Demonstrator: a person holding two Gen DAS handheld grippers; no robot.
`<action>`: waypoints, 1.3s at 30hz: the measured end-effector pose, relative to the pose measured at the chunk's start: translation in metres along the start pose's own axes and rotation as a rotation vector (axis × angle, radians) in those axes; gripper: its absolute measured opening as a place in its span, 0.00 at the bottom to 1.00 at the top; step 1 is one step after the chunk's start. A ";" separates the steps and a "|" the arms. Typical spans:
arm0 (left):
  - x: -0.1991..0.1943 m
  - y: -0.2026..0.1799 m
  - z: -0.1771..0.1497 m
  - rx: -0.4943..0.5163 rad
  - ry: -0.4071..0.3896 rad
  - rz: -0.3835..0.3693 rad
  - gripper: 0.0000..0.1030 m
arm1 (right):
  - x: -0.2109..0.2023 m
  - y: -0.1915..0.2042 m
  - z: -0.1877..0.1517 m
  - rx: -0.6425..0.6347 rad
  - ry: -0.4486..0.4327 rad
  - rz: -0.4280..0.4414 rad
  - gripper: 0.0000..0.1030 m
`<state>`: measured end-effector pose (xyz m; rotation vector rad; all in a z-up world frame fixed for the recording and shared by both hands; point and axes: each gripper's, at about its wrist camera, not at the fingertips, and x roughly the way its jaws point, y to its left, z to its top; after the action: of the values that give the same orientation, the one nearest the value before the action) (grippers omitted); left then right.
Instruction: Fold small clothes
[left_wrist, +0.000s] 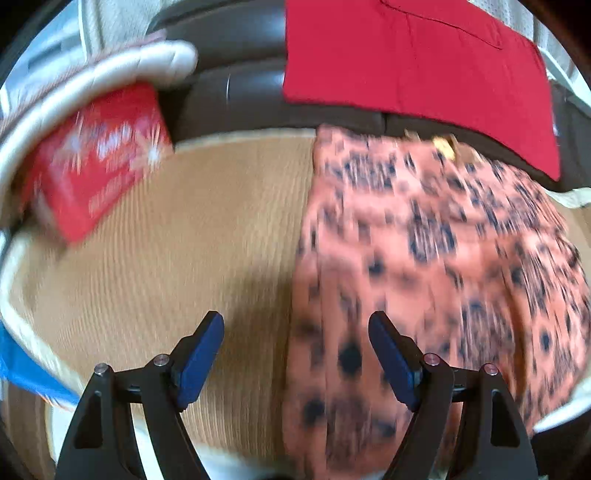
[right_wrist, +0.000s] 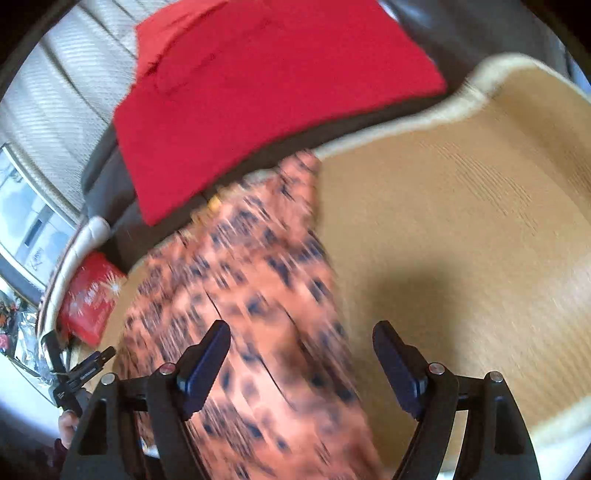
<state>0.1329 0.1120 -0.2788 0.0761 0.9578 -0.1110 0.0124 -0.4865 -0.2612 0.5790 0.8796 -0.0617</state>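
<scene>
An orange garment with dark blotches (left_wrist: 424, 266) lies folded in a long strip on a tan ribbed mat (left_wrist: 192, 258). My left gripper (left_wrist: 295, 328) is open and empty, hovering above the garment's left edge. In the right wrist view the same garment (right_wrist: 251, 295) runs down the left half of the tan mat (right_wrist: 461, 240). My right gripper (right_wrist: 301, 330) is open and empty above the garment's right edge. Both views are motion-blurred.
A red cloth (left_wrist: 417, 62) lies flat on a dark sofa (left_wrist: 240, 99) behind the mat; it also shows in the right wrist view (right_wrist: 266, 96). A red patterned box (left_wrist: 99, 158) sits at the mat's left end beside a white cushion (left_wrist: 110, 70). The other handheld gripper (right_wrist: 85, 373) shows at left.
</scene>
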 end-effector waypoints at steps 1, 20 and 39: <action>-0.001 0.004 -0.015 -0.021 0.022 -0.026 0.79 | -0.008 -0.012 -0.017 0.019 0.027 -0.015 0.80; 0.011 0.017 -0.090 -0.178 0.222 -0.180 0.57 | 0.050 -0.003 -0.094 0.017 0.179 -0.089 0.27; 0.017 -0.008 -0.092 -0.125 0.260 -0.251 0.30 | 0.050 0.007 -0.093 0.020 0.205 0.058 0.15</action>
<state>0.0669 0.1135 -0.3459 -0.1486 1.2298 -0.2773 -0.0195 -0.4245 -0.3409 0.6368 1.0611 0.0420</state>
